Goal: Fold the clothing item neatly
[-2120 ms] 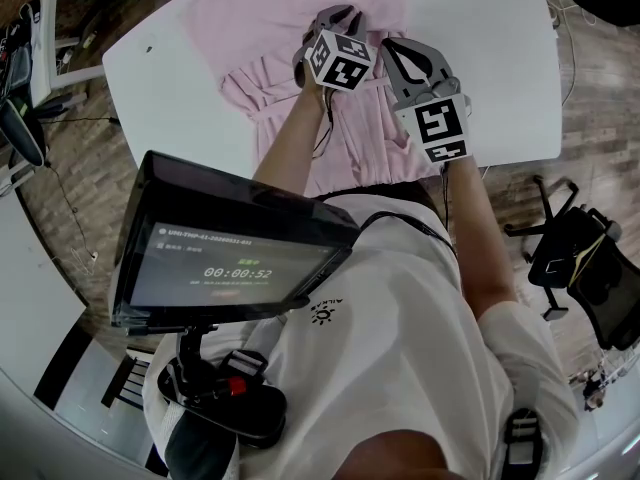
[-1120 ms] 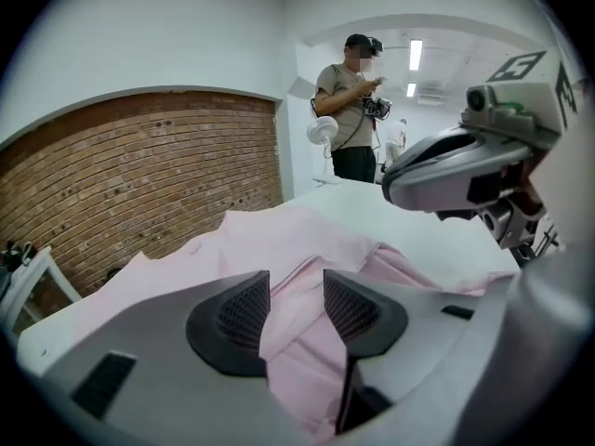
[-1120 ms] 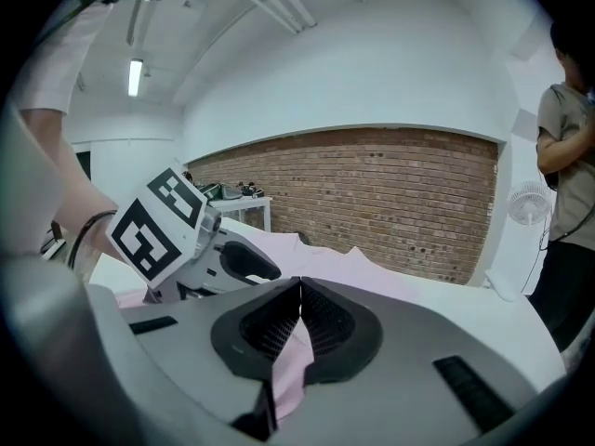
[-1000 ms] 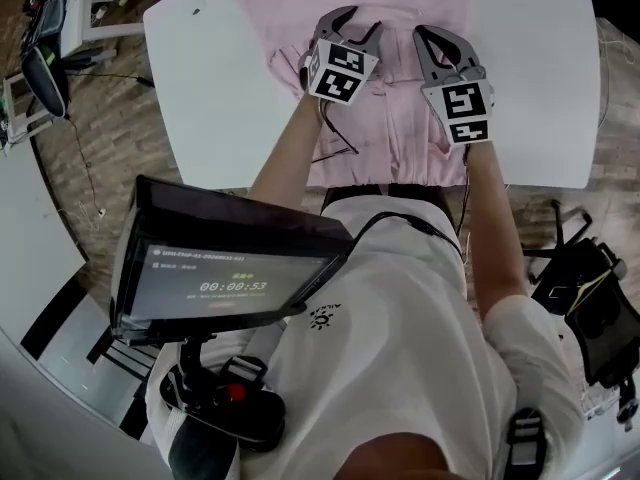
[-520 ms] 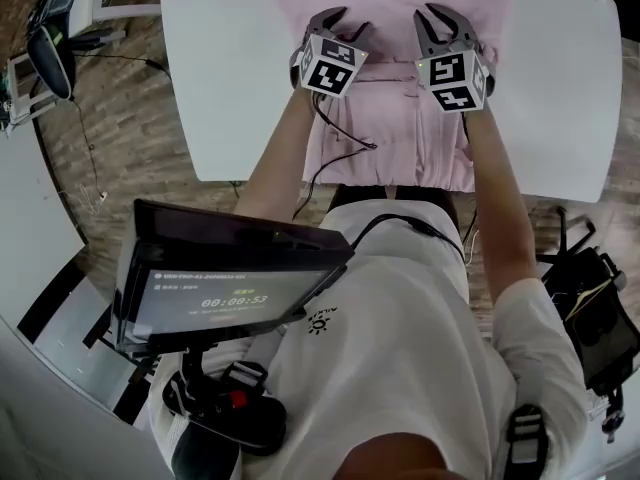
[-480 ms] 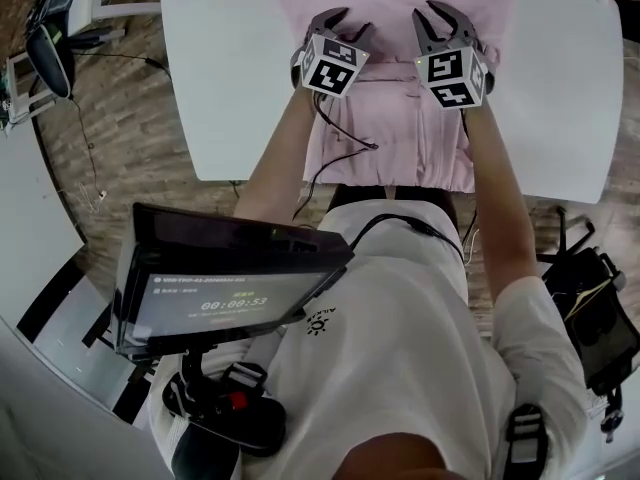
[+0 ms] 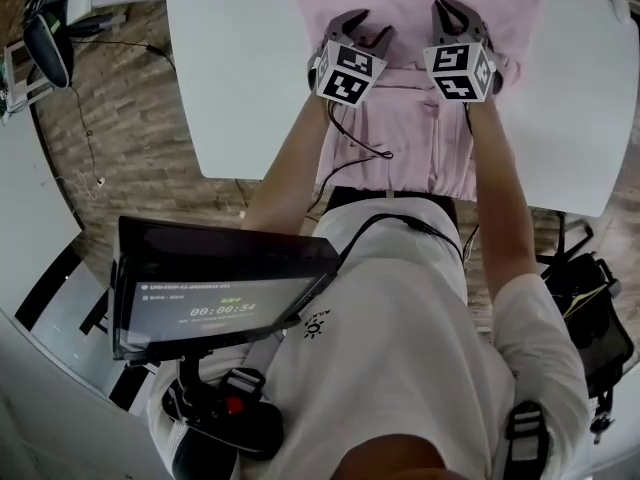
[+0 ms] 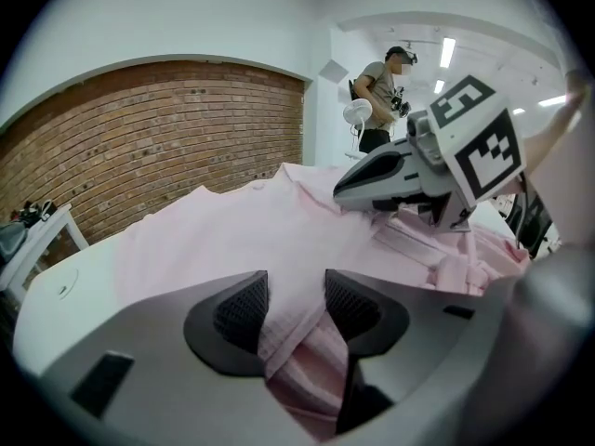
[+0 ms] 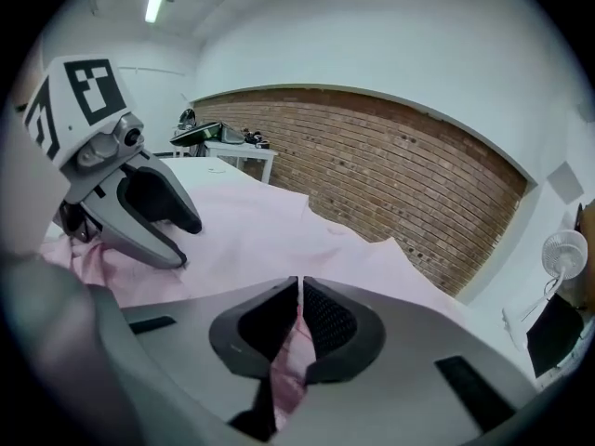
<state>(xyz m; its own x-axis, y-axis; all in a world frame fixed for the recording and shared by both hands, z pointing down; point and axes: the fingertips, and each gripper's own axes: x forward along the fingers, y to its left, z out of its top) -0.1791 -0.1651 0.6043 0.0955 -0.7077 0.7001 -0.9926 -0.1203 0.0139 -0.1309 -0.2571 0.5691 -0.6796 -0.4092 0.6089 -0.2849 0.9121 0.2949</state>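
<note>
A pink garment point(image 7: 400, 118) lies spread on the white table point(image 7: 240, 78), and its near hem hangs over the front edge. My left gripper point(image 7: 365, 26) rests on the garment's left side; a thick bunched fold point(image 8: 293, 342) fills the gap between its wide-set pads point(image 8: 242, 309). My right gripper point(image 7: 455, 10) sits beside it on the right. Its jaws have just been closing, and a thin strip of pink fabric point(image 9: 293, 351) is pinched between them. Each gripper shows in the other's view: the right gripper point(image 8: 372, 179), the left gripper point(image 9: 184, 242).
A dark screen point(image 7: 220, 278) is mounted at the person's chest. An office chair point(image 7: 590, 318) stands at the right of the table and a stand point(image 7: 45, 38) at the left. Another person point(image 8: 376, 100) stands far back, and a fan point(image 9: 565, 249) beside the brick wall.
Both grippers have moved further onto the table and now sit side by side on a crosswise fold. The crumpled garment now lies flatter and straighter.
</note>
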